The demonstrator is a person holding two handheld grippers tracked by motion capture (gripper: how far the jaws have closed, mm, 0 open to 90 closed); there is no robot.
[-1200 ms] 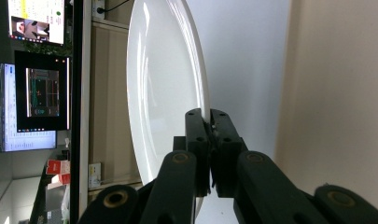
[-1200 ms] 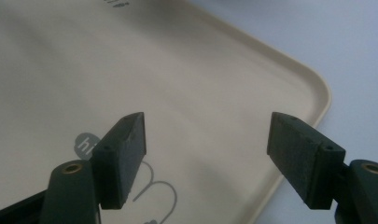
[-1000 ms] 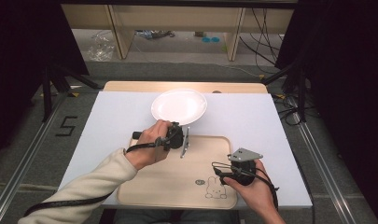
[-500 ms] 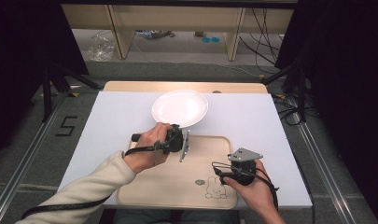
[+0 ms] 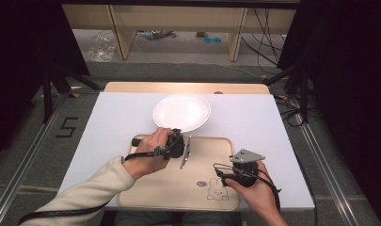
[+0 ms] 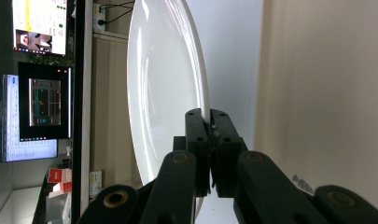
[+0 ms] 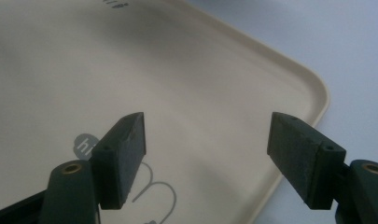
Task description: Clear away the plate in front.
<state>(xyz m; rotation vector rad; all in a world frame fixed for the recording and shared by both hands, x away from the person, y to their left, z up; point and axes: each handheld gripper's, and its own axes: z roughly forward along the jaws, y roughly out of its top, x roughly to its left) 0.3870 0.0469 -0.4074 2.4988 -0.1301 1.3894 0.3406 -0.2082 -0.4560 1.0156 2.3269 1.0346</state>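
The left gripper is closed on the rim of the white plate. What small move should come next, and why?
Probably lift the plate slightly and bring it toward the tray. The left gripper pinches its near rim, and the open right gripper hovers over bare tray.

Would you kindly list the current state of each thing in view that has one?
Round white plate: empty, near rim pinched by the left gripper.
Beige wooden tray with rabbit print: flat on the table, empty.
Left gripper: shut on the plate rim.
Right gripper: open, empty, over the tray.
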